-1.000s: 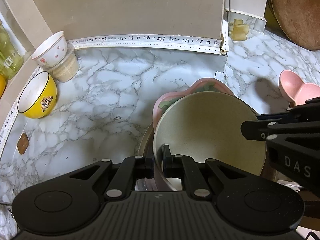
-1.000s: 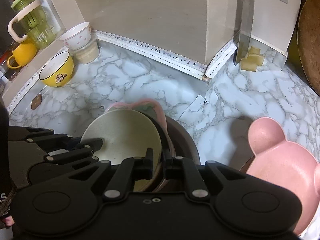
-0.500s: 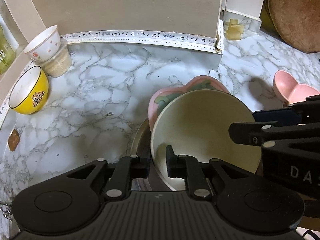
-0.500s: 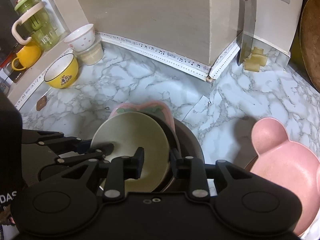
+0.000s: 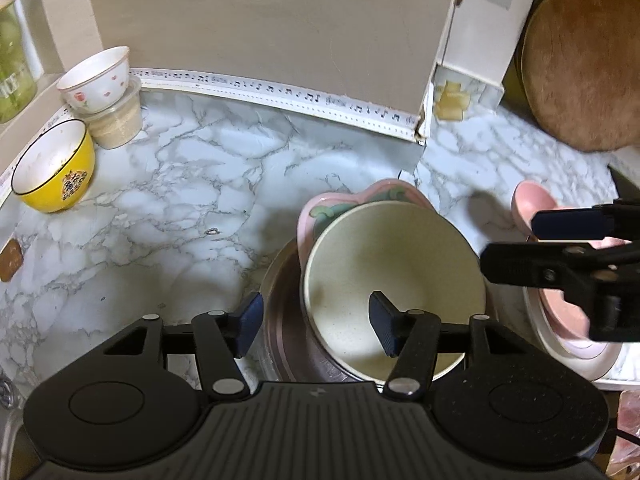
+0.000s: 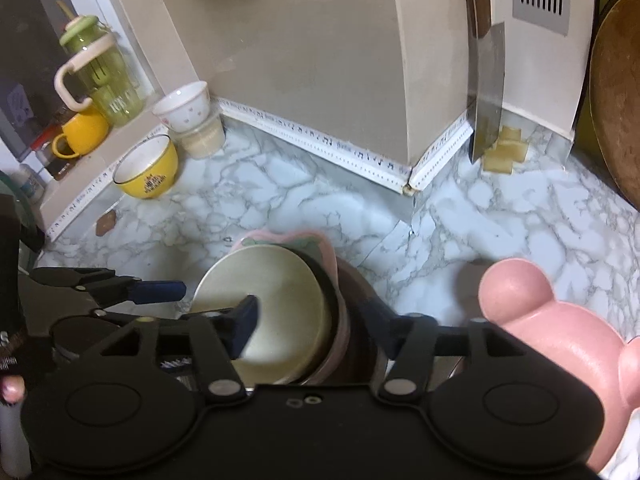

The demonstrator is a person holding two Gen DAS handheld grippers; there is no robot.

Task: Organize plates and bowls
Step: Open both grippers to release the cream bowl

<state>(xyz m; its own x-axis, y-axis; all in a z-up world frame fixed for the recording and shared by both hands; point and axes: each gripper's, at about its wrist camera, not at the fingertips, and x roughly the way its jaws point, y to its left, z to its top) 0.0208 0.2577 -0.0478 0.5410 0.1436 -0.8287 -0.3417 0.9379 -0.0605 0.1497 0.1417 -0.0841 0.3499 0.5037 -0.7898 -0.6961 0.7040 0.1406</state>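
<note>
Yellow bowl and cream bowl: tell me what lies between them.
Only bare marble countertop lies between the yellow bowl and the cream bowl, as the left wrist view shows.

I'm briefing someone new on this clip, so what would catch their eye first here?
First the cream bowl, stacked at centre on a pink dish inside a dark round pan; both hand-held grippers, left and right, have just opened around its rim. Then the bright yellow bowl, far left by the wall.

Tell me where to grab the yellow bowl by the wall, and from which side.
Take the yellow bowl by its rim, one finger inside and one outside. It stands tilted, its mouth facing the open counter, with the wall and white cup crowding behind, so probably come from the open counter side.
</note>
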